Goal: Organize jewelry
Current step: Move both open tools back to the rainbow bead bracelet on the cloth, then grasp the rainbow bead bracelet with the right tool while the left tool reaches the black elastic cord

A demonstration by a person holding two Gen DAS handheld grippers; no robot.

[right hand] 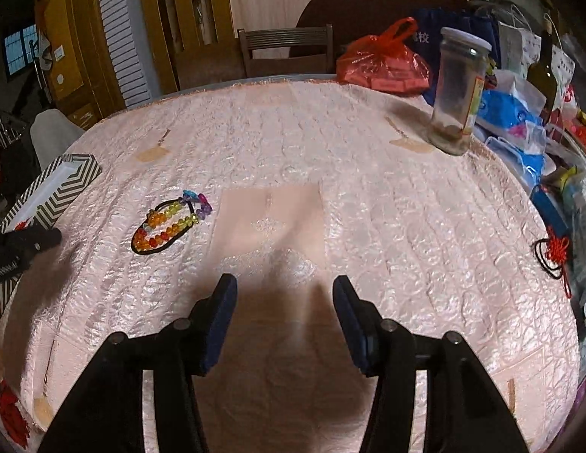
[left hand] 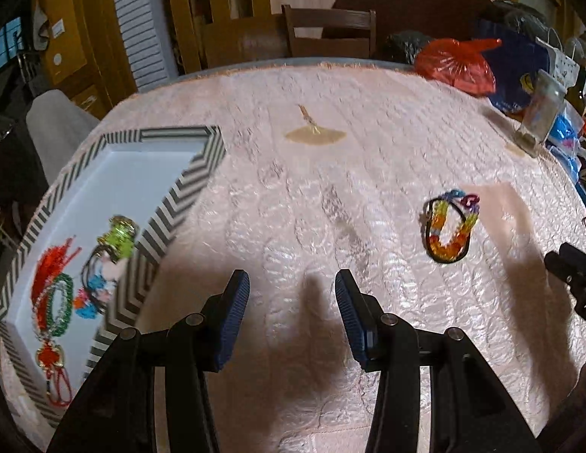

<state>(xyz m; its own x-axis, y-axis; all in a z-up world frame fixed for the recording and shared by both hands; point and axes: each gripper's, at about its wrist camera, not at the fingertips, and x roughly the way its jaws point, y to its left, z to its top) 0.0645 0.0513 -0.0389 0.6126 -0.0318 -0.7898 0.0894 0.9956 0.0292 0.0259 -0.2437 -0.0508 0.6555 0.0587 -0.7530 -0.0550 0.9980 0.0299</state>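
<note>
At far left the chevron-striped tray (left hand: 179,204) sits on the desk (left hand: 311,196), already holding several pieces: a red tassel charm (left hand: 51,358), a green bead bracelet (left hand: 62,302), a green-and-gold ornament (left hand: 121,236) and small colourful hair ties (left hand: 92,294). So the sorting looks well along, and the step in hand seems to be the fetching of the next loose piece.

The left tongs (left hand: 293,302) hang released over bare quilted cloth just right of the tray, nothing between the pads. Further right lies the rainbow bead bracelet (left hand: 449,226), looped with a black elastic, flat on the cloth and apart from both tools. The right tongs (right hand: 283,313) are likewise released and empty; the bracelet (right hand: 170,222) lies ahead and to their left.

The next move likely calls for one pair of tongs to straddle the bead loop, pinch it and carry it to the tray.

A red knot charm on a black cord (right hand: 555,253) waits at the right edge, close to the clutter: a glass jar (right hand: 459,90), a red plastic bag (right hand: 383,64), blue packets (right hand: 515,120). Nothing blocks the bracelet itself.
</note>
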